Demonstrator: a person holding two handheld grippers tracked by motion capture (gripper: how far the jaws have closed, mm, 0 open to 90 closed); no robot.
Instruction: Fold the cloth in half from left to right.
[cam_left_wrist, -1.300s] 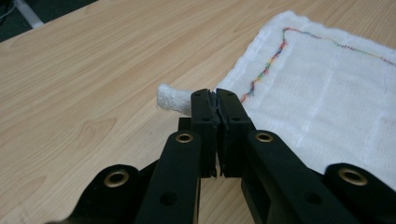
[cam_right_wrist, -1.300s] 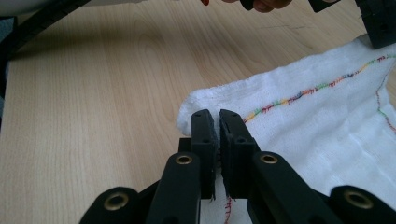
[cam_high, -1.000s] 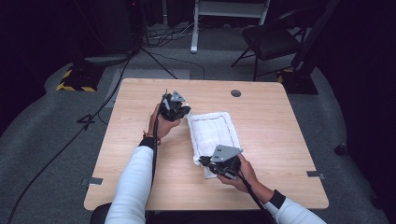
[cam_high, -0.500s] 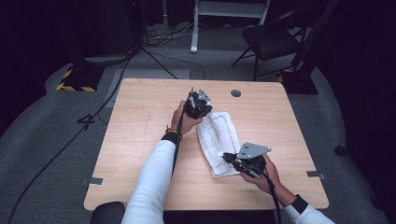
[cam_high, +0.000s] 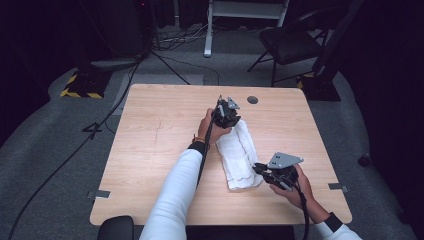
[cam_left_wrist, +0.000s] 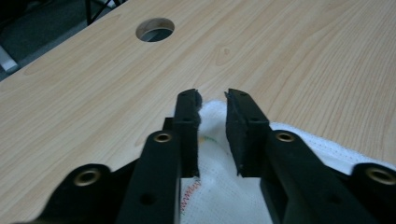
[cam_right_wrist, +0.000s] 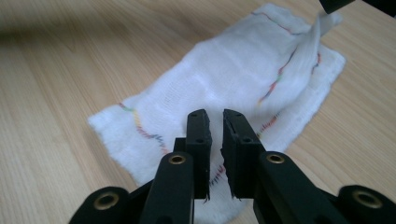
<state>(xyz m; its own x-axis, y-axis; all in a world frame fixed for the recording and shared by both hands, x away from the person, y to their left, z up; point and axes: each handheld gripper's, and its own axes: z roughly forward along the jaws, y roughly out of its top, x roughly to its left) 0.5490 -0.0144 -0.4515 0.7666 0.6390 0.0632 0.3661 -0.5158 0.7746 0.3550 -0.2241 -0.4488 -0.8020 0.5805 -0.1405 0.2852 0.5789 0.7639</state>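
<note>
Pale wood table (cam_high: 150, 150) carries a folded white cloth (cam_high: 239, 155); my left claw (cam_left_wrist: 212, 100) and right claw (cam_right_wrist: 215, 119) have just been opening, gaps slight, pads off it.

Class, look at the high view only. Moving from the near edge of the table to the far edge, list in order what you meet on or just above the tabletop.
Right claw → white cloth → left claw → round hole in the table.
</note>
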